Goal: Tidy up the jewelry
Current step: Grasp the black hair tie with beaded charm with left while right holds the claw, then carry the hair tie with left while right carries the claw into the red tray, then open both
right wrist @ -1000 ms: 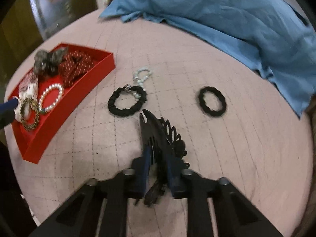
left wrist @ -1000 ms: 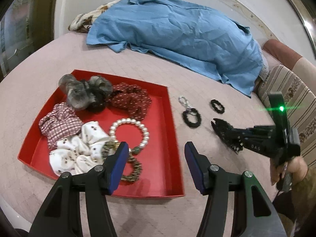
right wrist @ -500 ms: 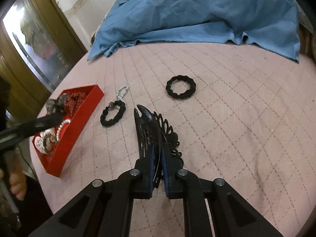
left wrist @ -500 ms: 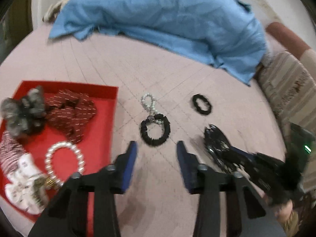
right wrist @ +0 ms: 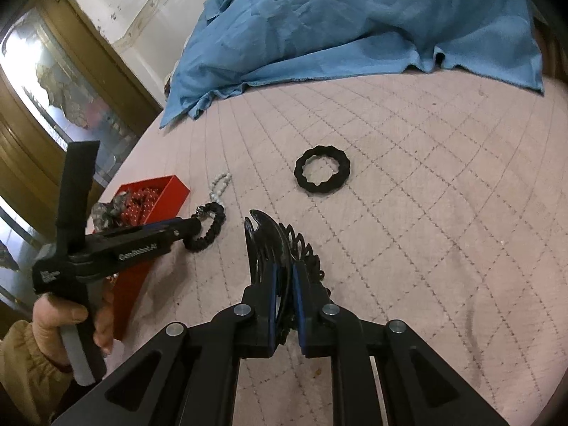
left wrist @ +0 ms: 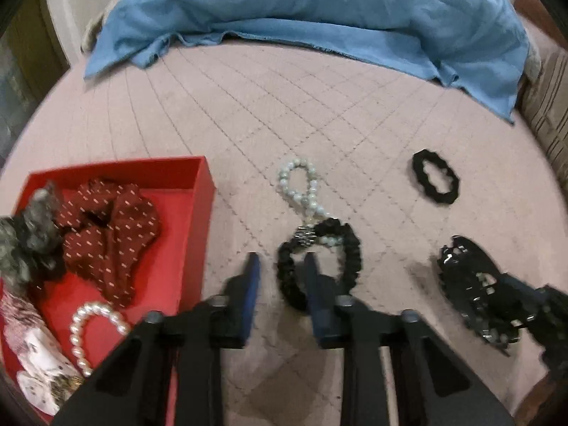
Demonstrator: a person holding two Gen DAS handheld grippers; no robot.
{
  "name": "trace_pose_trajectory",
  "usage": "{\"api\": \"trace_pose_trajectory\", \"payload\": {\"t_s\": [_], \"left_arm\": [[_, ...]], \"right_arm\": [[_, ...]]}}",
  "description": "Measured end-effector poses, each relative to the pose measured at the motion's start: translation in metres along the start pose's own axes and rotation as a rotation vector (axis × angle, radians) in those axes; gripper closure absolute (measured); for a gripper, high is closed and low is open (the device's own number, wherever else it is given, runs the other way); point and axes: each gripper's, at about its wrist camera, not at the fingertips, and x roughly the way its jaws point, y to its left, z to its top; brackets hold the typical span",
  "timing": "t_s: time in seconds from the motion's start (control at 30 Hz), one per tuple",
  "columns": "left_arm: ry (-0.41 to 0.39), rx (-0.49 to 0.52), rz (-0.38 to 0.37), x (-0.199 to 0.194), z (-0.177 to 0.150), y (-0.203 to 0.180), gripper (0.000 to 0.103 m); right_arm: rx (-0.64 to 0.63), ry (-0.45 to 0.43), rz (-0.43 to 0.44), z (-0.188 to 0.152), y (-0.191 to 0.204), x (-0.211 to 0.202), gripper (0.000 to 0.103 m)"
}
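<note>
Right claw (right wrist: 284, 294) gripping black hair clip (right wrist: 266, 245), black ring (right wrist: 322, 171) beyond

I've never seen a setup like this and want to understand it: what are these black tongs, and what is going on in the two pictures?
A person holds a hand-operated gripper in each hand; one hand shows in the right picture. Each picture comes from a fisheye camera on one gripper, looking along its two fingers. The left gripper is closing with the band of a black hair tie between its fingers. The right gripper is shut on a black claw clip. On the pink quilted cover lie a loop of pale beads, a second black hair tie, a blue cloth and a red tray already holding scrunchies and a pearl bracelet.
</note>
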Motion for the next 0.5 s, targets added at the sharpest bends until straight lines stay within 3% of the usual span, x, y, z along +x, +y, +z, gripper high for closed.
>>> {"api": "trace_pose_trajectory", "payload": {"t_s": [0.23,0.5], "left_arm": [[-0.017,0.015,-0.044,-0.014,-0.007,-0.006,0.099],[-0.114,0.029,-0.148,-0.081,-0.025,-0.011,0.099]], "right_arm": [[0.041,-0.006,0.035,-0.002,-0.001,-0.003,0.096],[0.084,-0.046,0.097,-0.003,-0.003,-0.018,0.098]]}}
